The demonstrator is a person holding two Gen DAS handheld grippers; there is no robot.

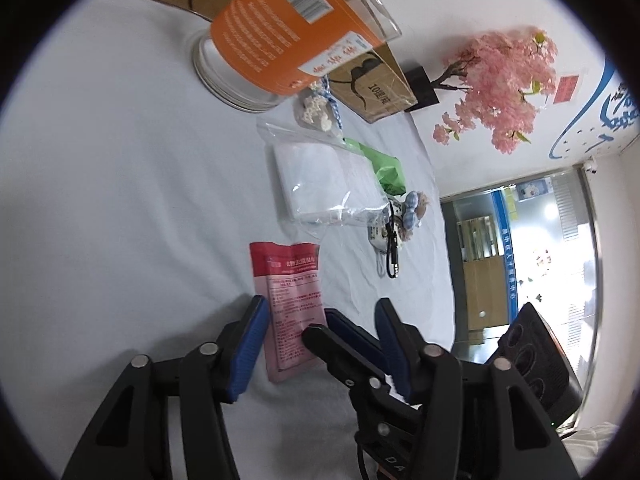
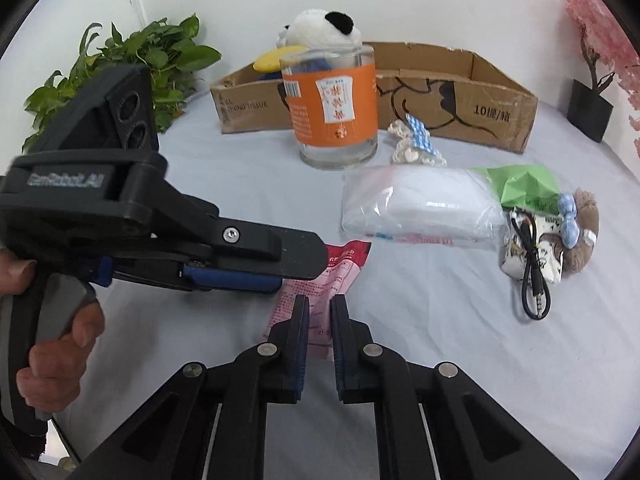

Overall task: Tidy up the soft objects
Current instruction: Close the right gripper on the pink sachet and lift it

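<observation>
A red and pink flat packet (image 1: pixel 291 312) lies on the white cloth; it also shows in the right wrist view (image 2: pixel 320 284). My left gripper (image 1: pixel 320 308) is open, its jaws either side of the packet's near end, low over it. My right gripper (image 2: pixel 320 304) has its jaws narrowly apart just above the packet's near edge, gripping nothing; its fingers (image 1: pixel 352 340) cross the left wrist view. A bagged white soft pack (image 2: pixel 416 208), a green pouch (image 2: pixel 524 184), a brown plush toy (image 2: pixel 580 232) and a small lace bundle (image 2: pixel 412 144) lie beyond.
A glass jar with an orange label (image 2: pixel 336 116) stands in front of a low cardboard box (image 2: pixel 460 92) holding a panda plush (image 2: pixel 324 28). A black audio cable (image 2: pixel 532 276) lies on a small printed pouch. A green plant (image 2: pixel 132 56) stands left, a pink blossom tree (image 1: pixel 508 80) right.
</observation>
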